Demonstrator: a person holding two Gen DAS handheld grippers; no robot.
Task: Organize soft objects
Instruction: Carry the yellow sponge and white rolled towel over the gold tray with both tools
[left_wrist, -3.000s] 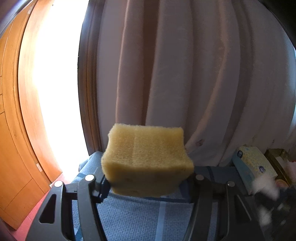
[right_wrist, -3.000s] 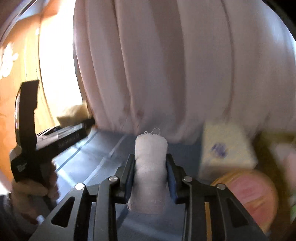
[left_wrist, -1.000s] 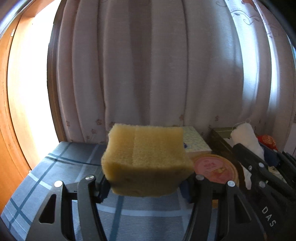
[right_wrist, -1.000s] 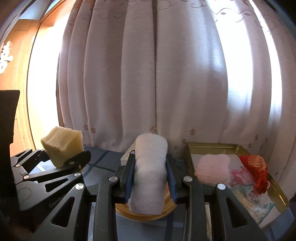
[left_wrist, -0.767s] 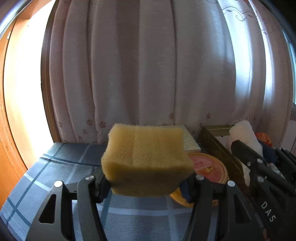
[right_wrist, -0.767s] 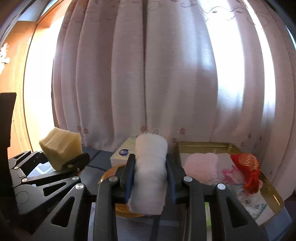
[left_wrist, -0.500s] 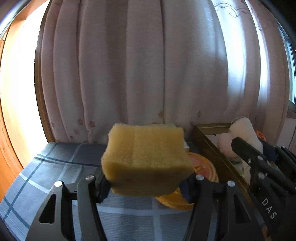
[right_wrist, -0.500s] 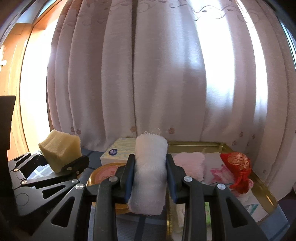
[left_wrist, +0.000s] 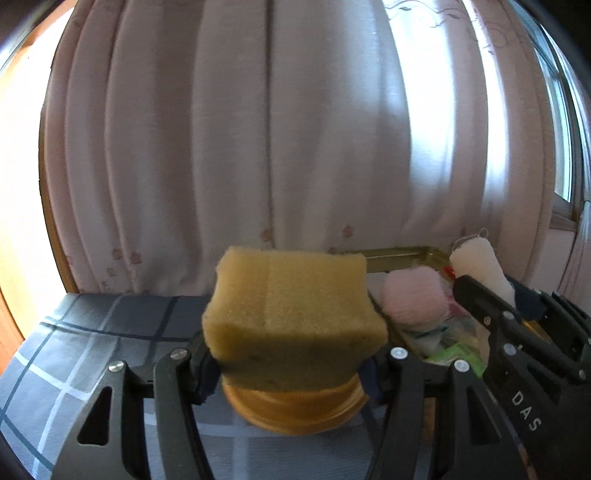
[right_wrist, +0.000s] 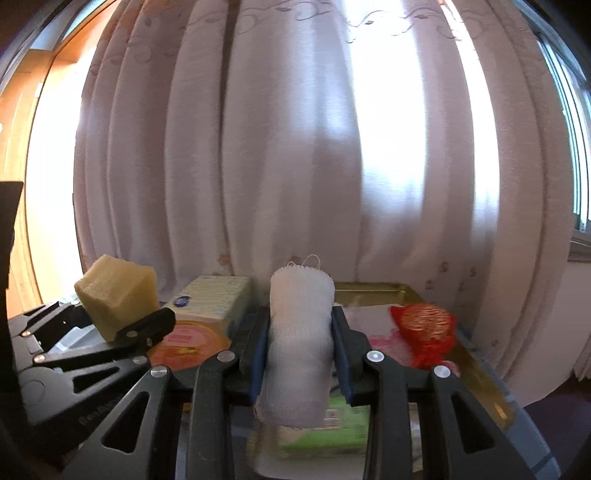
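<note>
My left gripper (left_wrist: 291, 365) is shut on a yellow sponge block (left_wrist: 291, 314), held above the table; the sponge (right_wrist: 114, 295) also shows at the left of the right wrist view. My right gripper (right_wrist: 299, 354) is shut on a white gauze roll (right_wrist: 299, 343), which stands upright between the pads. The roll (left_wrist: 480, 269) appears at the right of the left wrist view too. Behind it lies a gold tray (right_wrist: 480, 373) holding a pink soft pad (left_wrist: 413, 299), a red pouch (right_wrist: 424, 328) and a green pack (right_wrist: 332, 428).
A round orange tin (left_wrist: 295, 410) sits just under the sponge on the blue checked tablecloth (left_wrist: 92, 332). A yellow tissue box (right_wrist: 214, 299) stands behind the tin. Pale curtains (left_wrist: 258, 147) hang close behind the table.
Both grippers have swung to the right along the table with their loads. The gold tray has come into view ahead, and the tin now sits under the sponge.
</note>
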